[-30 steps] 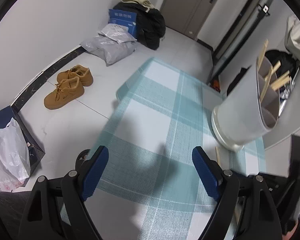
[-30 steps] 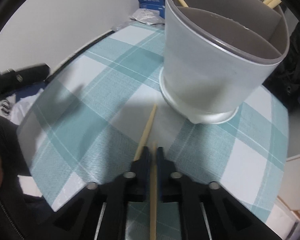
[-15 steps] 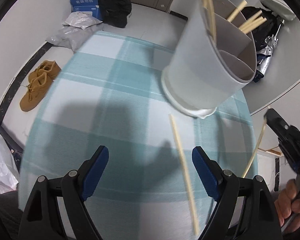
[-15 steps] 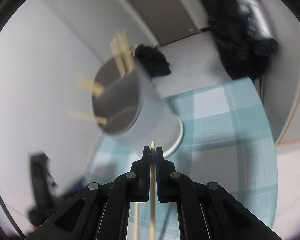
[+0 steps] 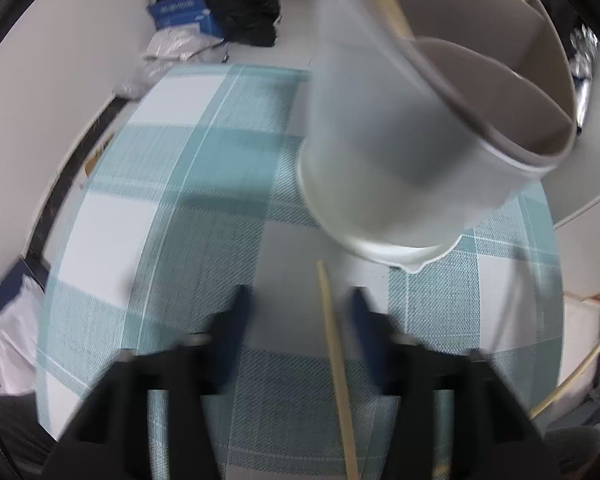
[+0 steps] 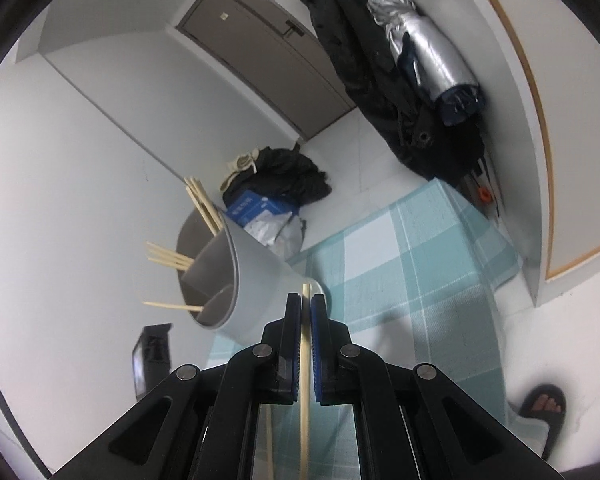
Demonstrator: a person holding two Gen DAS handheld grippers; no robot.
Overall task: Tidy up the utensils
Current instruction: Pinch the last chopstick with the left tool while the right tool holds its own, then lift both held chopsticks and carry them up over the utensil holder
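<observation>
chopstick (image 5: 336,364) on tablecloth (image 5: 204,240) before holder (image 5: 404,152), more chopsticks (image 6: 172,258) inside holder

Against the far wall, a black bag (image 6: 288,176) with a blue box (image 6: 248,206) and grey plastic parcels (image 5: 172,46) beside it. Dark coats (image 6: 364,60) and a silver folded umbrella (image 6: 428,52) hanging near a grey door (image 6: 260,52). At bottom right, a foot in a black slipper (image 6: 542,406).
</observation>
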